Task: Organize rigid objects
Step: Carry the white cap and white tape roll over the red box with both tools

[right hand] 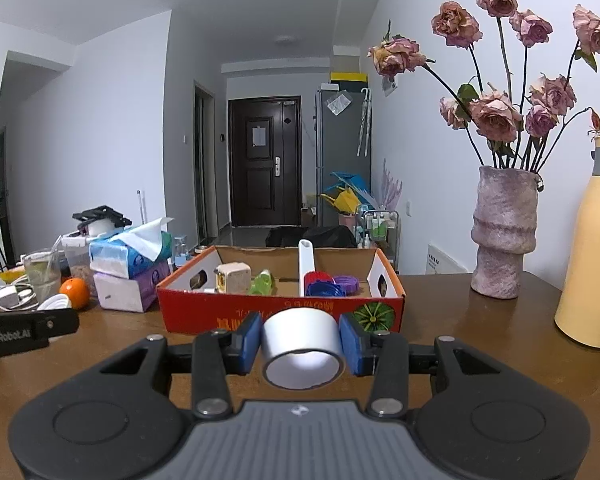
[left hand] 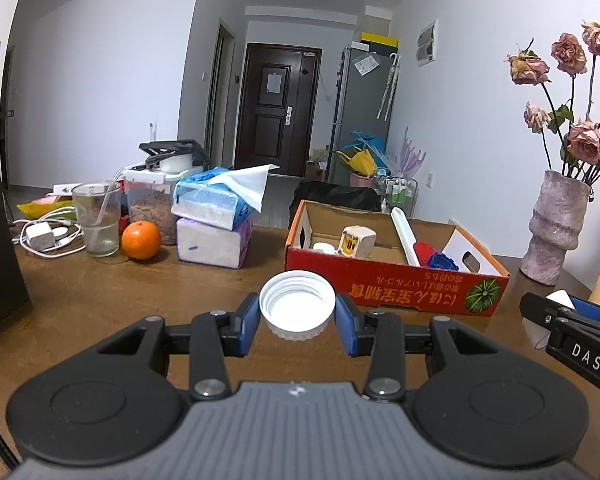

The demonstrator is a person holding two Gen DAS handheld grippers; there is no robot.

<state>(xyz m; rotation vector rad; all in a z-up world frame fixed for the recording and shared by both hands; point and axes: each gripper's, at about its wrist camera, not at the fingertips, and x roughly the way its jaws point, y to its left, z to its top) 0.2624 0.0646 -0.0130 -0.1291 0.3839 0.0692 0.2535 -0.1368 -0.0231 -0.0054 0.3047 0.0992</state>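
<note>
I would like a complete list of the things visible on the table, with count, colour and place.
cardboard box: one, red outside, table centre
divider: one, white, inside box
caps: several, red, blue, purple, right compartment
charger block: one, cream, left compartment
tissue packs: two, blue on purple, left of box
orange: one, left
glass: one, clear, far left
vase: one, pink, with dried roses, right
bottle: one, yellow, far right
white lid: one, in left hand-held gripper
tape roll: one, white, in right hand-held gripper
</note>
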